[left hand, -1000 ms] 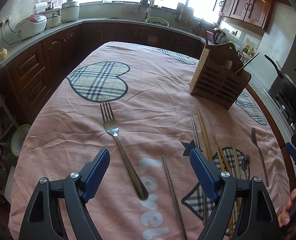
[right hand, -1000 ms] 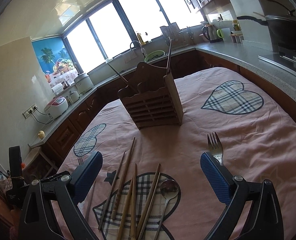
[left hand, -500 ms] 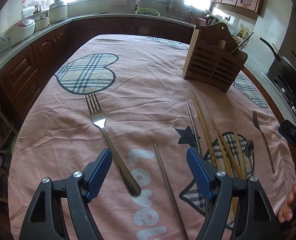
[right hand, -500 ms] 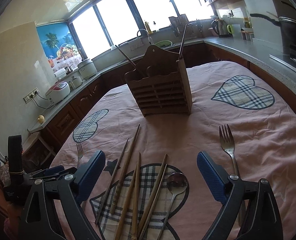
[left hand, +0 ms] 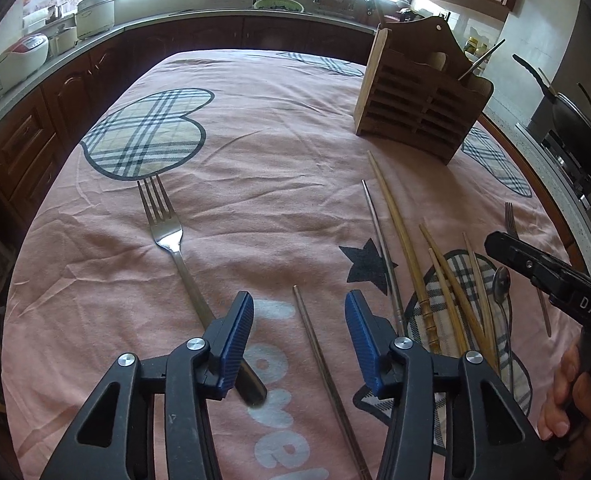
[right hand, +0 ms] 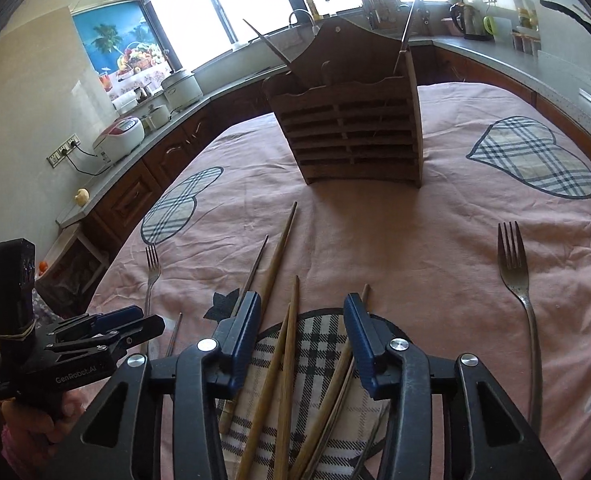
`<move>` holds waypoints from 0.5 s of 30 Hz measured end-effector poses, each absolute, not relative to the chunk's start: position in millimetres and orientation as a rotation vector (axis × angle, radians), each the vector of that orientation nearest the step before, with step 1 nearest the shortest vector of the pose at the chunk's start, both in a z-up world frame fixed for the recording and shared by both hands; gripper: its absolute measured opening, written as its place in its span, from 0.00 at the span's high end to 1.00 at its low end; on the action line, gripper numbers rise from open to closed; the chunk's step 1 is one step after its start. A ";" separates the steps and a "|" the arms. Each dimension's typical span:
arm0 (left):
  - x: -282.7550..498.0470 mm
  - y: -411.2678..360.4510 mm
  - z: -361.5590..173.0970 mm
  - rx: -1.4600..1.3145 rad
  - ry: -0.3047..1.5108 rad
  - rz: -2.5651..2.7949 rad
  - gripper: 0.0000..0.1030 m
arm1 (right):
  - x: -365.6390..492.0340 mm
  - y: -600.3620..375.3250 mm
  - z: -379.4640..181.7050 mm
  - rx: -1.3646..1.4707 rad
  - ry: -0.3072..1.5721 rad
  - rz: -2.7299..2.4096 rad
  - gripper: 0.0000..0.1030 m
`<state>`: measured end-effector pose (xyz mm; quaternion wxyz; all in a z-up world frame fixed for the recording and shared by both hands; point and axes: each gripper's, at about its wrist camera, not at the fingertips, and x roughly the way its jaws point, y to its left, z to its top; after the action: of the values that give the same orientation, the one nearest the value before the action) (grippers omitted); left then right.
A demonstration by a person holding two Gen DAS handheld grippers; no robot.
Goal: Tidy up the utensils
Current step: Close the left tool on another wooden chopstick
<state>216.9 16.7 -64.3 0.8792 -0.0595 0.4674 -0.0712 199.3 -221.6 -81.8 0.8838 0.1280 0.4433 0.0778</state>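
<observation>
A wooden utensil holder (left hand: 419, 104) stands on the pink tablecloth, also in the right wrist view (right hand: 351, 136), with a few utensils in it. My left gripper (left hand: 299, 320) is open low over the cloth, between a steel fork (left hand: 175, 248) and a metal chopstick (left hand: 323, 360). My right gripper (right hand: 301, 320) is open over a pile of wooden chopsticks (right hand: 287, 364). A second fork (right hand: 519, 284) lies to its right. A spoon (left hand: 501, 284) lies by the chopsticks.
The table (left hand: 275, 184) has a pink cloth with plaid hearts. Dark cabinets and a counter with rice cookers (right hand: 121, 142) run along the left and back. A wok (left hand: 579, 136) sits on the stove at right. A long wooden chopstick (left hand: 395, 232) and a metal one (left hand: 379, 236) lie nearer the holder.
Both grippers have narrowed their opening and dropped lower toward the cloth. The right one has moved over the chopstick pile; the left one has moved forward beside the fork handle.
</observation>
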 end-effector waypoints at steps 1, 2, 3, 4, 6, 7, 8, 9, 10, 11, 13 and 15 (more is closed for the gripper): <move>219.0 16.5 -66.0 -0.126 0.983 -0.153 0.59 | 203.7 -219.7 -85.5 0.265 0.937 0.168 0.67; 221.2 16.1 -67.6 -0.129 0.990 -0.156 0.61 | 207.7 -218.0 -88.4 0.263 0.950 0.171 0.71; 223.2 16.1 -69.2 -0.134 0.997 -0.160 0.62 | 211.6 -216.0 -91.2 0.261 0.960 0.175 0.72; 225.1 16.5 -70.6 -0.141 1.003 -0.165 0.62 | 215.5 -213.9 -93.7 0.257 0.968 0.180 0.73; 228.9 17.8 -73.6 -0.159 1.017 -0.182 0.63 | 222.3 -209.6 -98.0 0.243 0.984 0.187 0.73; 231.1 18.1 -75.4 -0.164 1.025 -0.186 0.64 | 226.0 -207.6 -100.4 0.239 0.993 0.192 0.73; 233.4 18.1 -77.1 -0.165 1.033 -0.187 0.66 | 229.5 -205.9 -102.8 0.233 1.004 0.195 0.75; 235.6 17.6 -78.9 -0.163 1.041 -0.188 0.67 | 232.6 -204.3 -105.2 0.226 1.014 0.196 0.76; 237.6 16.8 -80.7 -0.162 1.049 -0.189 0.67 | 235.9 -203.0 -107.5 0.219 1.025 0.197 0.77; 240.0 15.8 -82.9 -0.163 1.059 -0.190 0.67 | 238.5 -202.2 -109.9 0.214 1.035 0.196 0.77; 243.1 14.4 -85.1 -0.160 1.063 -0.191 0.68 | 242.7 -200.4 -114.0 0.203 1.053 0.195 0.77; 245.0 12.0 -86.2 -0.148 1.066 -0.186 0.68 | 245.3 -198.6 -118.1 0.189 1.072 0.195 0.77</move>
<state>245.0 12.0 -86.2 0.8546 -0.0706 0.5068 -0.0884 245.3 -198.6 -118.1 0.8511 0.0900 0.5089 0.0924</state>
